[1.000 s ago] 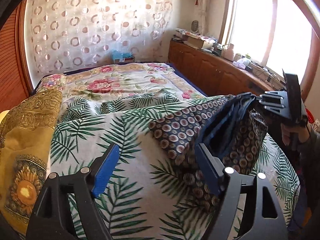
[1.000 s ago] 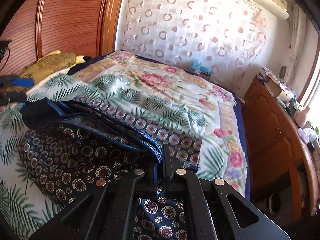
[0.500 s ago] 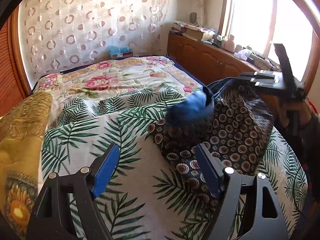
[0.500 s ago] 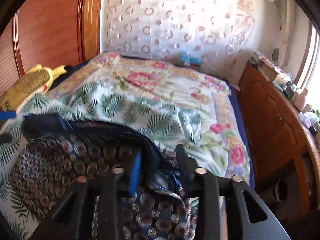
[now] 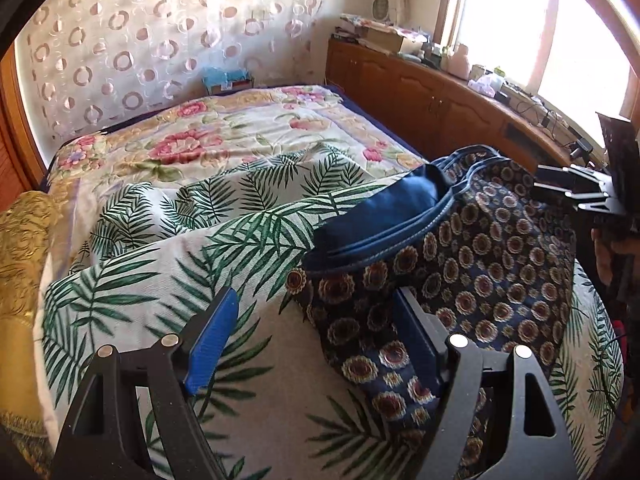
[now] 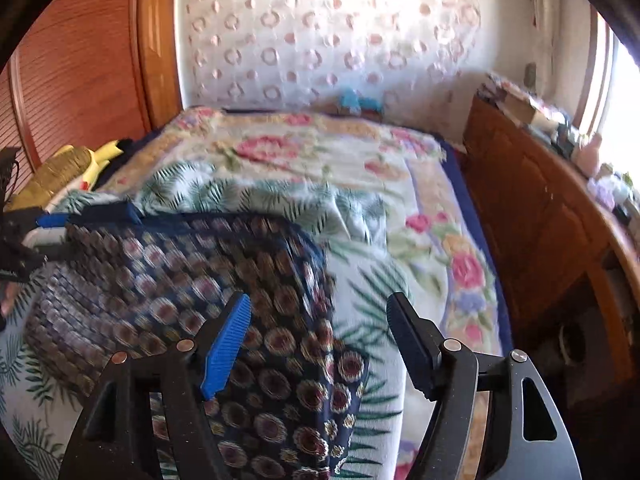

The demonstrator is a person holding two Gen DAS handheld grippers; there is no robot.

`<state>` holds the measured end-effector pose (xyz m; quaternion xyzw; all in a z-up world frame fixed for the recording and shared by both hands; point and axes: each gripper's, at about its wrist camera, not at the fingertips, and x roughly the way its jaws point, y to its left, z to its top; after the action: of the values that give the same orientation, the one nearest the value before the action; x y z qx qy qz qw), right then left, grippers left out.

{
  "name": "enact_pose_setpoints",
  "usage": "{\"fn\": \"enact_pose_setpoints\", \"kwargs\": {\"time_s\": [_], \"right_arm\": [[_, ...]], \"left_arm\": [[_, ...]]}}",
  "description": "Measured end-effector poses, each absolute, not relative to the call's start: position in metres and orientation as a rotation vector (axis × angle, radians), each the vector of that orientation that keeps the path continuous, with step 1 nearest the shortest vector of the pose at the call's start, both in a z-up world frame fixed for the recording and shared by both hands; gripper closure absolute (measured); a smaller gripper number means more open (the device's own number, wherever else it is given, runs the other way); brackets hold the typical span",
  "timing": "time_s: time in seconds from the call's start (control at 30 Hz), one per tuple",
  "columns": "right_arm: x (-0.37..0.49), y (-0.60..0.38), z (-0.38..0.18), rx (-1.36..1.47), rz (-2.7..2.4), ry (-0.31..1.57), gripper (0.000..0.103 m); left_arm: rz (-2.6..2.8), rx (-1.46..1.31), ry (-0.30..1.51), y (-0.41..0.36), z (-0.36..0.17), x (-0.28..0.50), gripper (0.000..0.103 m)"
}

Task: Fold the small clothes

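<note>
The right gripper [image 6: 318, 340], jaws now spread, is releasing the navy medallion-print cotton garment [image 5: 460, 276] folded near the palm-leaf bedspread's [image 5: 160, 280] right edge; the left gripper [image 5: 316, 336] is waiting with jaws apart.

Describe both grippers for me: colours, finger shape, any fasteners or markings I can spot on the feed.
Both match: the left gripper and right gripper have matte black, angular frames with triangular cut-outs, and round silver fasteners at the linkage joints. Each carries two flat, ribbed finger pads; the lit one shows bright blue, the shaded one reads dark navy. No cables, labels or sleeves show.
</note>
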<state>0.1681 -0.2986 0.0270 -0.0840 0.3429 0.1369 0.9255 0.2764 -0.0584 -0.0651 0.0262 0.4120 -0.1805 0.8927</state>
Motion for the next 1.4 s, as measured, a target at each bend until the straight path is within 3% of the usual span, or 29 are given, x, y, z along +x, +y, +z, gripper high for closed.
{"fn": "enact_pose_setpoints", "kwargs": {"time_s": [0.47,0.63,0.73,0.87,1.03,1.13,1.2,1.3,1.4], "right_arm": [[0.208,-0.308,0.019,-0.085,0.363,0.782,0.031],[0.211,-0.302,0.017,-0.124,0.394,0.783,0.031],[0.210,-0.300,0.016,-0.141,0.420,0.778,0.042],[0.210,-0.301,0.013,-0.147,0.432,0.776,0.048],[0.208,-0.301,0.011,-0.135,0.485,0.778,0.080],[0.207,-0.301,0.011,-0.134,0.498,0.777,0.088],[0.205,-0.300,0.011,-0.140,0.487,0.768,0.090],[0.199,-0.300,0.015,-0.143,0.464,0.743,0.091],[0.190,-0.298,0.020,-0.146,0.454,0.722,0.091]], "left_arm": [[-0.401,0.036,0.884,-0.071,-0.075,0.293,0.024],[-0.429,0.039,0.875,-0.074,-0.074,0.290,0.037],[-0.435,0.037,0.879,-0.075,-0.074,0.290,0.039],[-0.440,0.041,0.882,-0.074,-0.074,0.292,0.039],[-0.442,0.039,0.882,-0.075,-0.074,0.292,0.039],[-0.456,0.027,0.880,-0.075,-0.074,0.293,0.056],[-0.452,0.020,0.890,-0.074,-0.073,0.293,0.079],[-0.462,0.016,0.892,-0.075,-0.071,0.288,0.091],[-0.457,0.022,0.867,-0.074,-0.064,0.278,0.095]]}}
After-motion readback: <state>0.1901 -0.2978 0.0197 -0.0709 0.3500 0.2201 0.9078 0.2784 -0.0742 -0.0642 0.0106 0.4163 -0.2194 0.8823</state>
